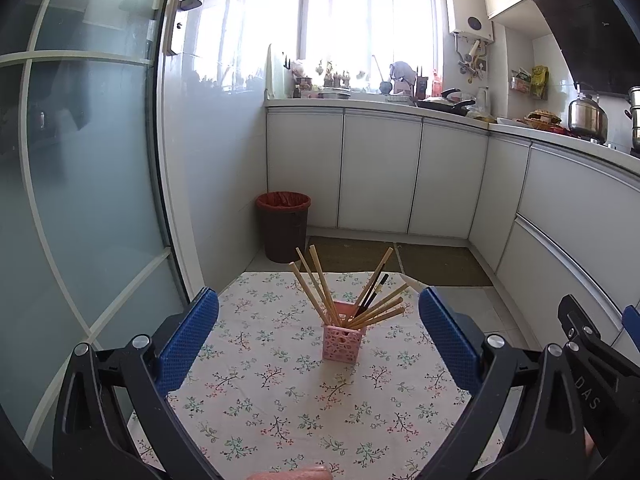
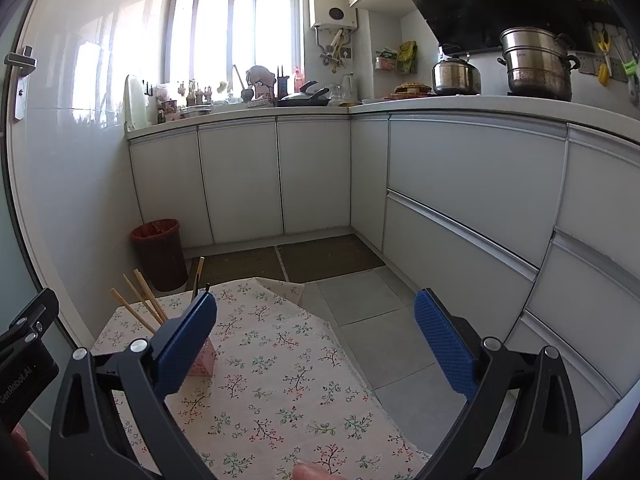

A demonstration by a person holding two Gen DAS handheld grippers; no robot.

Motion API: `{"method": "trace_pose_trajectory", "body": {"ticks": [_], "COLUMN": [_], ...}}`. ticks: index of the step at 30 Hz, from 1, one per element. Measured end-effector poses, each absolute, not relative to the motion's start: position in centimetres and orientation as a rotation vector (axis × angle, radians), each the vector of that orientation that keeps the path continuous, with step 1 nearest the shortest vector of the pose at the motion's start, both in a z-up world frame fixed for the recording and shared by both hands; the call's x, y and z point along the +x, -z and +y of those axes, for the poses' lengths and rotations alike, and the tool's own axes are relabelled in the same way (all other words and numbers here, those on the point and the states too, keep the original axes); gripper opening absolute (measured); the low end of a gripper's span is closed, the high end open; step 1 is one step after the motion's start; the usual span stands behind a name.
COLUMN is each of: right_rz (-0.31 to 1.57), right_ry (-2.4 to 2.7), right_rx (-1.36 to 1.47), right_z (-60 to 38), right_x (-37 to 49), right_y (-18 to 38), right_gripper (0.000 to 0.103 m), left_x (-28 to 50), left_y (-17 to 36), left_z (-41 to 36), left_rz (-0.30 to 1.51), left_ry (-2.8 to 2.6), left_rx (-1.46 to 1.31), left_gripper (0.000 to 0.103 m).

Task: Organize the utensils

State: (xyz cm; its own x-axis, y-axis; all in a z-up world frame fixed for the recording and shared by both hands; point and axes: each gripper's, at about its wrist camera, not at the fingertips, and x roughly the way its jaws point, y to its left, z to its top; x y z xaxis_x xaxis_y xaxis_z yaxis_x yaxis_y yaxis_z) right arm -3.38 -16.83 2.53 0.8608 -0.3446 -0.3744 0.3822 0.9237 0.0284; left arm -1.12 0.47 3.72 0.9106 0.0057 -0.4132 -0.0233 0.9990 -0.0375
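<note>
Tablecloth (image 1: 280, 380), floral, covers small table and takes up most of the lower view; it's the work surface, w/ kitchen cabinets (image 1: 380, 168) behind. Left gripper (image 1: 319, 328) hangs back over the near edge, jaws spread wide, nothing between them, prob. framing the holder for an approach. Right gripper (image 2: 316, 334) likewise wide open and empty, off to the holder's right, partly over floor. Pink holder (image 1: 343, 340) stands upright mid-table; inside, wooden chopsticks (image 1: 316, 292) fan left and right, plus a couple of dark ones (image 1: 372, 294). White-tipped utensil (image 1: 412, 281) pokes out on the right. Nothing loose seen on cloth, so sorting looks near done.
</note>
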Motion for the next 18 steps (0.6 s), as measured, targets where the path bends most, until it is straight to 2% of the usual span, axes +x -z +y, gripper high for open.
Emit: {"method": "trace_pose_trajectory", "body": {"ticks": [18], "right_rz": [0.378], "right_ry": [0.375], "right_rx": [0.107], "right_z": [-16.77], "right_x": [-3.38], "right_y": [-2.44], "right_gripper": [0.096], "left_x": [-1.18], "left_y": [-3.69], "left_z": [0.15], "left_rz": [0.435], "left_ry": [-0.022], "left_rx": [-0.032], "left_gripper": [0.096]}}
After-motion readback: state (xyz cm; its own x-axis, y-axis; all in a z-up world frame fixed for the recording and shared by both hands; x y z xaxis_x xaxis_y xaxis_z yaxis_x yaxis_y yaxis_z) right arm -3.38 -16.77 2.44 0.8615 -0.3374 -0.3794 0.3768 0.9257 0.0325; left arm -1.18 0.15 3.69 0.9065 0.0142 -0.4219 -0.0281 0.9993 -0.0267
